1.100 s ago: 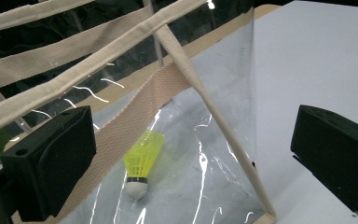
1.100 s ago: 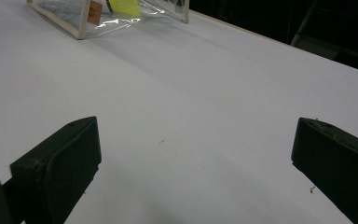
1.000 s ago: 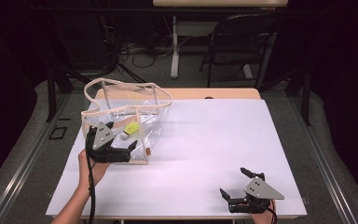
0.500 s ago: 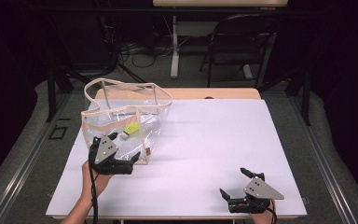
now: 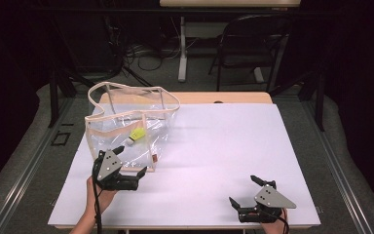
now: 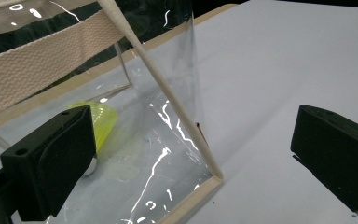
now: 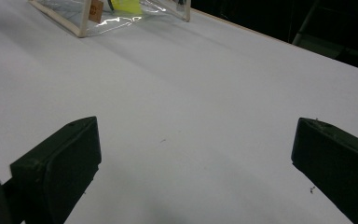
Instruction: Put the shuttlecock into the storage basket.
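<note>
Pulled back toward lower left: left tongs [image 5: 135, 176], wide open, holding nothing, facing bag [image 5: 126, 127] corner. Yellow shuttlecock [image 5: 137, 136] inside bag, upper left of desk [image 5: 224, 156], just beyond. Right tongs [image 5: 243, 195] open, empty, well apart at lower right.

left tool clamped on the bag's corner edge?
No. In the left gripper view the left tool has its jaws wide apart, with the clear bag and its corner trim between them, untouched.

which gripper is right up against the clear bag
The left gripper, open at the clear bag's near corner; the right gripper sits apart on bare white table.
</note>
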A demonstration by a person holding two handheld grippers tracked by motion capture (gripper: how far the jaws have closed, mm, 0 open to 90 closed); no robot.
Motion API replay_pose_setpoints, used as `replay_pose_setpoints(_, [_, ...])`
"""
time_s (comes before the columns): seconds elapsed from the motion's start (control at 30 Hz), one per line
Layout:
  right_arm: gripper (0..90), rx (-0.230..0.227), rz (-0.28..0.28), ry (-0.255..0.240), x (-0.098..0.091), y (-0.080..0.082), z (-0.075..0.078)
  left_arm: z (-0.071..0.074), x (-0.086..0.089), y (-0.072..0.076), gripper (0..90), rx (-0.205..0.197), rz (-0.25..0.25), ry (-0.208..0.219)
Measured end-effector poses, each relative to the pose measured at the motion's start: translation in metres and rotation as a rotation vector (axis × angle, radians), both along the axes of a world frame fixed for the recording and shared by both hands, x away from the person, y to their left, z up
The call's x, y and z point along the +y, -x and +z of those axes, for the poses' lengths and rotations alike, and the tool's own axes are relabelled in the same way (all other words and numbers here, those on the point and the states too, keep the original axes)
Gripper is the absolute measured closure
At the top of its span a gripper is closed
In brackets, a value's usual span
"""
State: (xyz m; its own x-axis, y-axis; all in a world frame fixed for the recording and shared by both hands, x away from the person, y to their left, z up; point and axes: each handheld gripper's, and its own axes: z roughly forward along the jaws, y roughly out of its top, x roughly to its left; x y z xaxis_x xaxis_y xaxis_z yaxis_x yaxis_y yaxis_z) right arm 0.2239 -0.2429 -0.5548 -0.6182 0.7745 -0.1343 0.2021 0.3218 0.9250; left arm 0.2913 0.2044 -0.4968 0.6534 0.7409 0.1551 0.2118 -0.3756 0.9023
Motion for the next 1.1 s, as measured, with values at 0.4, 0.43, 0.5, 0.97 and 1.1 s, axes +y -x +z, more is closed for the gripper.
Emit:
replay_pose_setpoints(0.4, [1.0,0.001,0.002,0.006,0.001,-0.001,-0.001,-0.008,0.004,0.010,0.0,-0.028,-0.032,0.027])
replay_pose_setpoints(0.43, [1.0,0.001,0.000,0.007,0.001,-0.001,0.000,-0.010,0.006,0.013,0.0,-0.031,-0.034,0.025])
replay_pose_setpoints(0.5, [1.0,0.001,-0.002,0.008,0.001,-0.001,0.000,-0.012,0.008,0.015,0.0,-0.035,-0.036,0.034])
replay_pose_setpoints(0.97, [1.0,0.004,-0.002,0.006,0.001,-0.001,-0.001,-0.030,0.011,0.022,0.0,-0.070,-0.082,0.060])
replay_pose_setpoints(1.1, [1.0,0.007,0.000,0.009,0.001,-0.001,-0.001,-0.037,0.013,0.024,0.0,-0.073,-0.096,0.055])
